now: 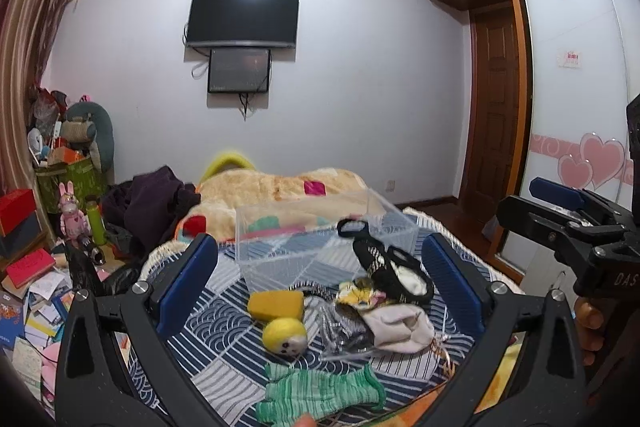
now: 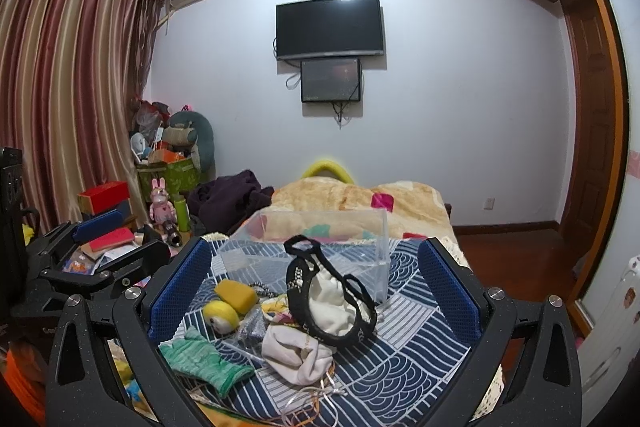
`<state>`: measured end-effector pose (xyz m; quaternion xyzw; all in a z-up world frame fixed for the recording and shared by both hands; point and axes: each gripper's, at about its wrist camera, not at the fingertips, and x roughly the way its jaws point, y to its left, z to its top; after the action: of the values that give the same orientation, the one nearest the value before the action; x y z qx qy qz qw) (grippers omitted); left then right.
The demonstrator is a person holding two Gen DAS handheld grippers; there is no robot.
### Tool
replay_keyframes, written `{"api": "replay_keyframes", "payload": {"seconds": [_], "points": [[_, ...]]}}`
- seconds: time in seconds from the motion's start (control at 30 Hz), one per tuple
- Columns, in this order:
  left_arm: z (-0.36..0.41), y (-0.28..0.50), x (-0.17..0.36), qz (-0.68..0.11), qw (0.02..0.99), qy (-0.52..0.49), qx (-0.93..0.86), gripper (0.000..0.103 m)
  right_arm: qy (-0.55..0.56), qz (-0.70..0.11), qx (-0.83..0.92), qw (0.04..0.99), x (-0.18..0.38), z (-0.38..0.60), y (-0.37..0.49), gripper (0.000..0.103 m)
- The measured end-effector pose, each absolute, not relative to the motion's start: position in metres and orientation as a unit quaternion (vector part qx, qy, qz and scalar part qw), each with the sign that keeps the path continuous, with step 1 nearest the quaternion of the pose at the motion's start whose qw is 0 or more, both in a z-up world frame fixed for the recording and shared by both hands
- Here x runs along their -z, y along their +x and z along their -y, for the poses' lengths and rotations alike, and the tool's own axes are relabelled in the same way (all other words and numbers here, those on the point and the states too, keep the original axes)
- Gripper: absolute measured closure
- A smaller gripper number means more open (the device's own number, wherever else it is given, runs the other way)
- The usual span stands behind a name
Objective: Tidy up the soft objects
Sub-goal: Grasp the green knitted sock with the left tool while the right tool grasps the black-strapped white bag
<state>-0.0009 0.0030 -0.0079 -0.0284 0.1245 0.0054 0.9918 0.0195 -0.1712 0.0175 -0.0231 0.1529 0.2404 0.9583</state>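
Here both claws, left claw (image 1: pixel 320 275) and right claw (image 2: pixel 316 283), hang spread and empty; the yellow sponge (image 1: pixel 275 304), lengthwise left-to-right just before the clear box (image 1: pixel 320 243), lies nearer the left.

white wall (image 2: pixel 460 107) w/ tv (image 2: pixel 330 27), striped curtains (image 2: pixel 72 87)

Soft, even indoor light fills both views, a little dim and cool, with no hard shadows on the white wall (image 1: pixel 360 87). A small glint sits on the dark television (image 1: pixel 244 17) near its top edge. Fisheye bending curves the curtain (image 2: pixel 60 87) and wardrobe (image 1: pixel 580 67), and black vignette rims the corners. Close foreground reads slightly soft; the green glove (image 1: pixel 320 391) looks smeared.
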Motion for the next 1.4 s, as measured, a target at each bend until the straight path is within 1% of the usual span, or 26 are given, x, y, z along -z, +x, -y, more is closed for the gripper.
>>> {"api": "replay_keyframes", "payload": {"seconds": [0.1, 0.47, 0.67, 0.73, 0.8, 0.87, 0.93, 0.97, 1.0, 1.03, 1.07, 1.13, 1.2, 1.27, 1.3, 1.33, 1.37, 1.4], "points": [[-0.006, 0.011, 0.023, -0.168, 0.985, -0.03, 0.001, 0.0, -0.026, -0.179, -0.24, 0.954, -0.007, 0.172, 0.029, 0.0], [-0.029, 0.048, 0.102, -0.314, 0.947, -0.072, 0.011, 0.0, -0.023, -0.268, -0.228, 0.936, 0.039, 0.179, 0.059, 0.0], [-0.029, 0.06, 0.138, -0.37, 0.926, -0.071, 0.009, 0.0, -0.02, -0.305, -0.226, 0.925, 0.057, 0.175, 0.073, 0.001], [-0.033, 0.062, 0.146, -0.378, 0.921, -0.091, 0.021, 0.0, -0.018, -0.315, -0.231, 0.92, 0.062, 0.172, 0.079, 0.004], [-0.035, 0.062, 0.15, -0.38, 0.919, -0.099, 0.026, 0.002, -0.021, -0.325, -0.23, 0.917, 0.066, 0.167, 0.086, 0.009], [-0.034, 0.06, 0.15, -0.373, 0.922, -0.095, 0.029, 0.007, -0.021, -0.337, -0.23, 0.913, 0.072, 0.164, 0.092, 0.016], [-0.032, 0.059, 0.148, -0.37, 0.924, -0.091, 0.035, 0.019, -0.013, -0.35, -0.231, 0.908, 0.078, 0.163, 0.098, 0.022], [-0.03, 0.059, 0.148, -0.369, 0.924, -0.088, 0.038, 0.023, -0.004, -0.355, -0.236, 0.905, 0.081, 0.164, 0.101, 0.024], [-0.028, 0.057, 0.148, -0.368, 0.925, -0.086, 0.041, 0.029, 0.002, -0.359, -0.24, 0.902, 0.082, 0.165, 0.102, 0.026], [-0.027, 0.057, 0.146, -0.367, 0.925, -0.084, 0.042, 0.035, 0.007, -0.362, -0.244, 0.9, 0.084, 0.166, 0.103, 0.031], [-0.026, 0.056, 0.145, -0.367, 0.925, -0.083, 0.043, 0.038, 0.011, -0.365, -0.246, 0.898, 0.084, 0.166, 0.104, 0.037], [-0.023, 0.054, 0.143, -0.367, 0.926, -0.081, 0.046, 0.055, 0.016, -0.37, -0.251, 0.895, 0.086, 0.165, 0.103, 0.045], [-0.017, 0.051, 0.14, -0.366, 0.926, -0.079, 0.046, 0.065, 0.018, -0.367, -0.253, 0.895, 0.085, 0.165, 0.103, 0.05], [-0.017, 0.047, 0.138, -0.364, 0.927, -0.076, 0.045, 0.068, 0.016, -0.358, -0.255, 0.898, 0.082, 0.166, 0.098, 0.062], [-0.016, 0.045, 0.136, -0.36, 0.929, -0.074, 0.042, 0.07, 0.013, -0.353, -0.253, 0.9, 0.081, 0.165, 0.097, 0.065], [-0.016, 0.042, 0.133, -0.355, 0.931, -0.071, 0.039, 0.071, 0.008, -0.349, -0.251, 0.903, 0.079, 0.165, 0.096, 0.072], [-0.016, 0.039, 0.13, -0.35, 0.933, -0.069, 0.037, 0.072, 0.004, -0.348, -0.25, 0.904, 0.078, 0.165, 0.095, 0.085], [-0.017, 0.036, 0.127, -0.345, 0.935, -0.068, 0.036, 0.073, 0.004, -0.347, -0.252, 0.904, 0.077, 0.166, 0.094, 0.085]]}}
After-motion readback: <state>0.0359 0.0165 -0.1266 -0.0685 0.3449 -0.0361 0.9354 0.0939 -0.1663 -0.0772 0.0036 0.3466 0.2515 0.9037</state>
